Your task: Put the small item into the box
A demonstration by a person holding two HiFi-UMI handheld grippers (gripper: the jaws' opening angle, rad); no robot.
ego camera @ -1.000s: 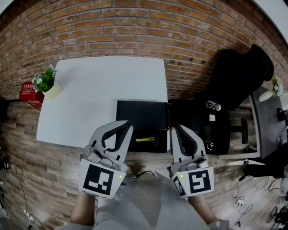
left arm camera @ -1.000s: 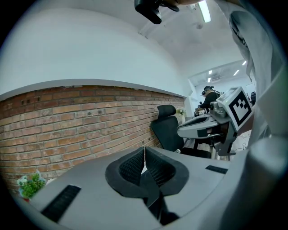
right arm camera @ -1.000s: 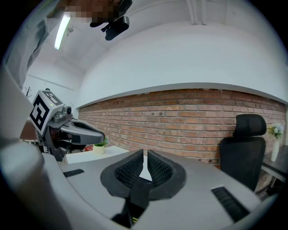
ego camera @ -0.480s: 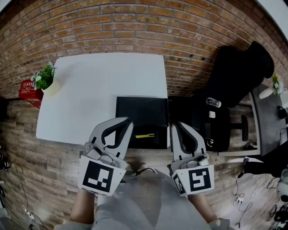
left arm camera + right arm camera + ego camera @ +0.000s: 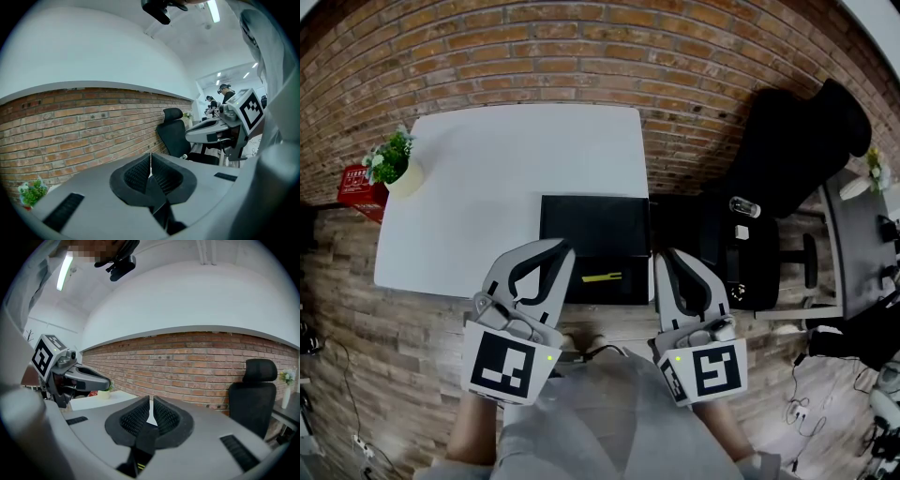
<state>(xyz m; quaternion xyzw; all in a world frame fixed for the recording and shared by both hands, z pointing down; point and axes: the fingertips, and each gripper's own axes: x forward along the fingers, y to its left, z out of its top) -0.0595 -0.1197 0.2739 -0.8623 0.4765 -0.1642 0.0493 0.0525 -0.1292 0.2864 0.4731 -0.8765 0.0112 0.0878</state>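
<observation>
White table [image 5: 516, 178] with box [image 5: 595, 225], small item [image 5: 602, 277] inside, between clenched empty left tongs [image 5: 565, 247] and right tongs [image 5: 661, 259].

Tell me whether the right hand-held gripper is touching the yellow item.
Apart. The head view shows a dark gap between the yellow item and the right hand-held gripper, whose jaws hold nothing.

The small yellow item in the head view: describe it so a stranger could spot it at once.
Start at the white rectangular table; a flat black box sits at its near right corner. On the box's nearer part lies the small yellow item, a thin short strip. It is the only bright colour against that black surface.
</observation>
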